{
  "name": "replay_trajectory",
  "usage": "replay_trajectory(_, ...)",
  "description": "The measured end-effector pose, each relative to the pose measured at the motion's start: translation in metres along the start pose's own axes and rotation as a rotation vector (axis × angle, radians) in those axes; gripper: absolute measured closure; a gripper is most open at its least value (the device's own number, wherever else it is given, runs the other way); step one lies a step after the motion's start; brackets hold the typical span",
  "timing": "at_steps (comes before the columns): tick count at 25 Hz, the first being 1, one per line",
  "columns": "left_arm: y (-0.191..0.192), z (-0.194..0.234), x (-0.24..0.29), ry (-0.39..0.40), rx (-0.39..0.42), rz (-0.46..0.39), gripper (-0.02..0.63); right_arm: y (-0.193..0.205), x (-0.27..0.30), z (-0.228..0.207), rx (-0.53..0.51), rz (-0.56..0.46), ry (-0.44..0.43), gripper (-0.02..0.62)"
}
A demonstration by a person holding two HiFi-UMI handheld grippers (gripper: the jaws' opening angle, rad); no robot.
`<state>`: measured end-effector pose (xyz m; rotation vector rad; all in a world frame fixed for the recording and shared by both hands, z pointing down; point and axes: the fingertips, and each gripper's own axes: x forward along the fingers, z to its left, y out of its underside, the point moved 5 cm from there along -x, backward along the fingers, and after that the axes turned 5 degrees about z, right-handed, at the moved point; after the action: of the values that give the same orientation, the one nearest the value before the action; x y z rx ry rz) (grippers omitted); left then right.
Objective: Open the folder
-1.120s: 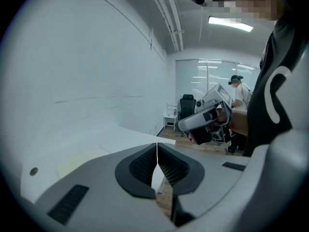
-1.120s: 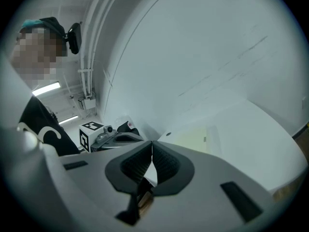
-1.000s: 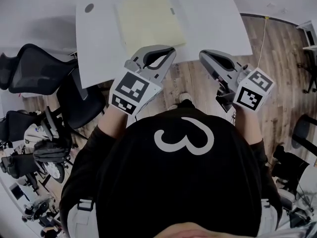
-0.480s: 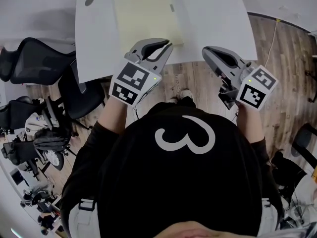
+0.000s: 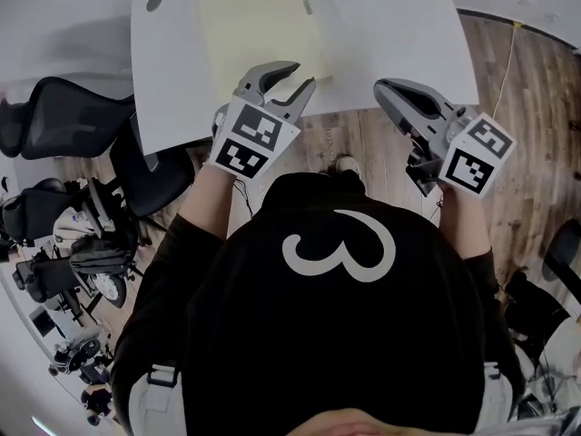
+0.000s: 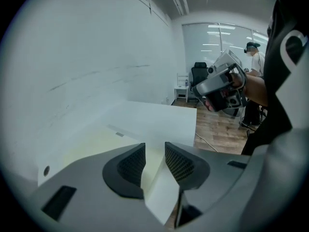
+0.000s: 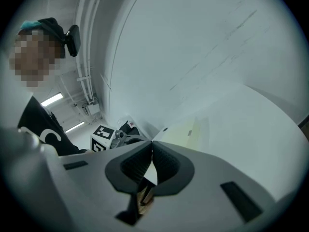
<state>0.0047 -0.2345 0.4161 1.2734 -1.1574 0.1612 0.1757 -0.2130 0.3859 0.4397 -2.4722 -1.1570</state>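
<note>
A pale yellow folder [image 5: 259,25] lies closed and flat on the white table [image 5: 390,16], with a small grey tab near its right edge. My left gripper [image 5: 302,73] hovers at the folder's near right corner. Its jaws are opening and nothing is between the pads. In the left gripper view the folder [image 6: 91,146] and the table edge show through the gap of the left gripper [image 6: 155,152]. My right gripper [image 5: 381,87] is shut and empty, off the table's near edge to the right of the folder. In the right gripper view the right gripper [image 7: 152,148] points at the folder [image 7: 193,128].
Black office chairs [image 5: 64,121] stand left of the table on the wooden floor [image 5: 363,143]. A round grey cable hole [image 5: 153,2] sits in the table's far left corner. A thin cord [image 5: 508,62] runs over the floor at right. Another person [image 6: 253,57] stands far off.
My left gripper has moved forward and down to the folder's near corner, and its jaws have parted. The right gripper has drifted slightly right and stays shut.
</note>
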Motion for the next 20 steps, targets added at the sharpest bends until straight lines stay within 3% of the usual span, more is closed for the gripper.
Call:
replay_trajectory(4,0.018,-0.001,0.019,-0.024,0.056,0.07,0.444,0.007,0.0,-0.007,0.013,0.01,0.0,0.571)
replay_trajectory(20,0.049,0.009,0.052,-0.12,0.198,0.214,0.383,0.023,-0.001,-0.019,0.061,0.013,0.008,0.571)
